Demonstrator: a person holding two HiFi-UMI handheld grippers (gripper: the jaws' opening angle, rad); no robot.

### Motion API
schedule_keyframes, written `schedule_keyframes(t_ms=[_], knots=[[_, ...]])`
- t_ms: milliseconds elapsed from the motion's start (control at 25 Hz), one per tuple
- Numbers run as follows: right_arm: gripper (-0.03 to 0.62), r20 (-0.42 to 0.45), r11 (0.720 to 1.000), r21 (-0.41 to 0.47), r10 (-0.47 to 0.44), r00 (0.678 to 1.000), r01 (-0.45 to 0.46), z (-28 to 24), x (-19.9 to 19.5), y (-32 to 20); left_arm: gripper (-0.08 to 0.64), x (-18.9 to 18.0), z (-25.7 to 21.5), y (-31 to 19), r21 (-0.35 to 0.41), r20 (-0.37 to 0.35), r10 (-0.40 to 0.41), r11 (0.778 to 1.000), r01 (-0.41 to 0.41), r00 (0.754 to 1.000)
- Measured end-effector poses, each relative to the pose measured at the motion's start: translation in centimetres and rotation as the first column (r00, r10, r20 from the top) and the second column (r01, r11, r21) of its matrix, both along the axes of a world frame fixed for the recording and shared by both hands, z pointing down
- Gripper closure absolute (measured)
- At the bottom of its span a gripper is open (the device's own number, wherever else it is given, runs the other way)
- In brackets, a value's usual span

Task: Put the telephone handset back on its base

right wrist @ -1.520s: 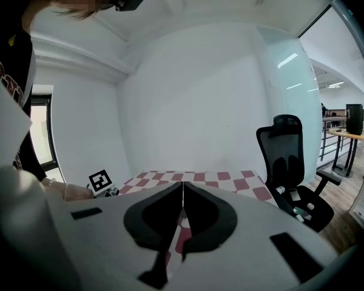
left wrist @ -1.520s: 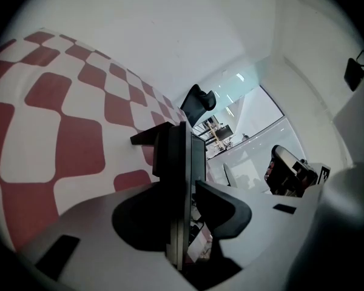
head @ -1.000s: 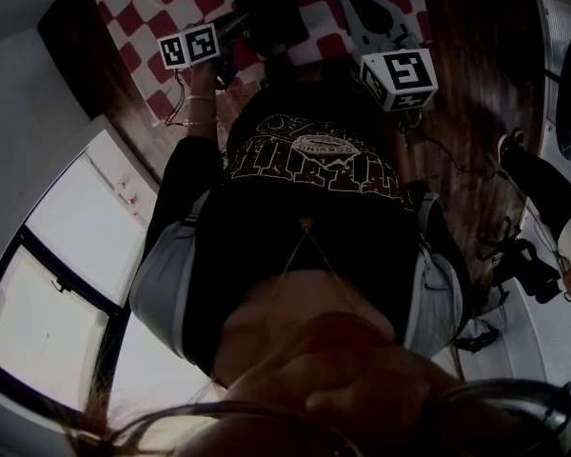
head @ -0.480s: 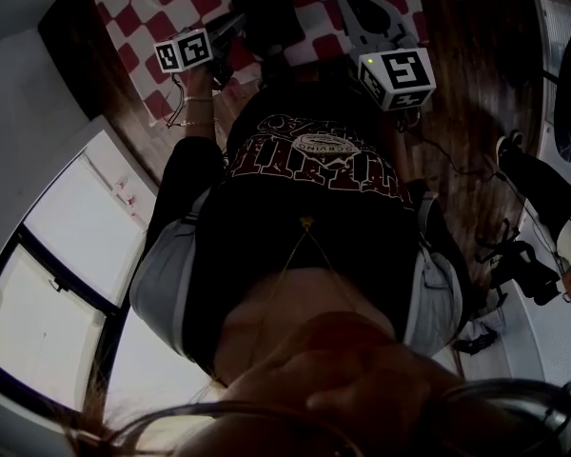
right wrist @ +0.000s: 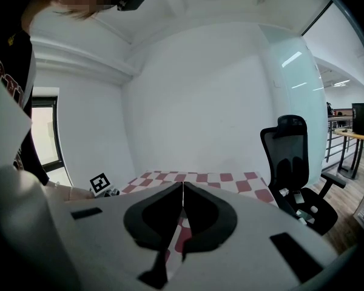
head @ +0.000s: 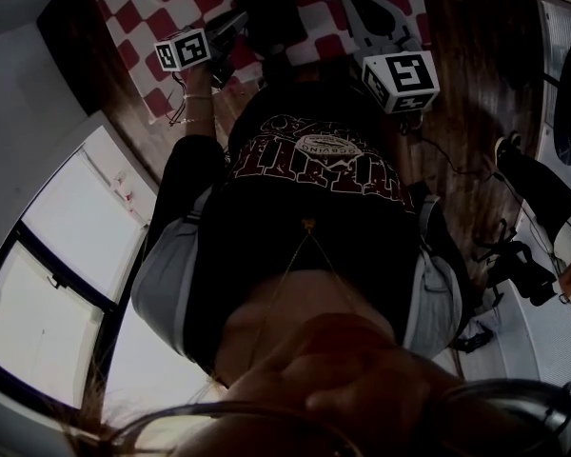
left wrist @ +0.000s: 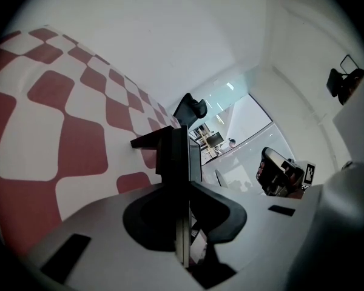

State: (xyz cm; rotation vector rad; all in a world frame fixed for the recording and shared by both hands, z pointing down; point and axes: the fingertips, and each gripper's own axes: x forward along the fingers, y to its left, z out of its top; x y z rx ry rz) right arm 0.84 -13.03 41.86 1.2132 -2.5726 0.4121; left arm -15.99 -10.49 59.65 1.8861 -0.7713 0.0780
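the handset (left wrist: 148,142) is pinched edge-on in the left claw (left wrist: 182,162). the claw is clamped on it at a middling width, and the dark slab sticks out past the tips over the checked tabletop (left wrist: 54,120). in the head view it is only a dark shape ahead of that claw. i can't tell the base apart from it there, and i can't find the base in either gripper view. so the handset looks to me not yet seated. the right claw (right wrist: 182,185) is pressed together with nothing in it, hanging off to the side above the same tabletop.

to do this step well, i'd find the base first and square the handset to its cradle before lowering. a slab held by a narrow bite like this will likely swing if one end lands first. bring it down level, let both ends settle in, and only then ease the grip. the free right claw could steady the base so it doesn't skid on the tabletop. don't let go while the handset hangs in the air.
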Motion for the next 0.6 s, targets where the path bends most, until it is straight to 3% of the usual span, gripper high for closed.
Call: schedule_keyframes(t_ms=[200,600], knots=[[0.572,0.005,1.0,-0.003,0.002,1.0,-0.002,0.08,-0.14,0.07,0.485,0.06,-0.09,-0.09,0.01,0.014,0.013,1.0,-0.013,1.0],[0.572,0.009,0.999,0.008,-0.035,0.999,0.035,-0.36,-0.81,0.28,0.476,-0.02,-0.23,-0.04,-0.031,0.194,0.007,1.0,-0.001,0.981]])
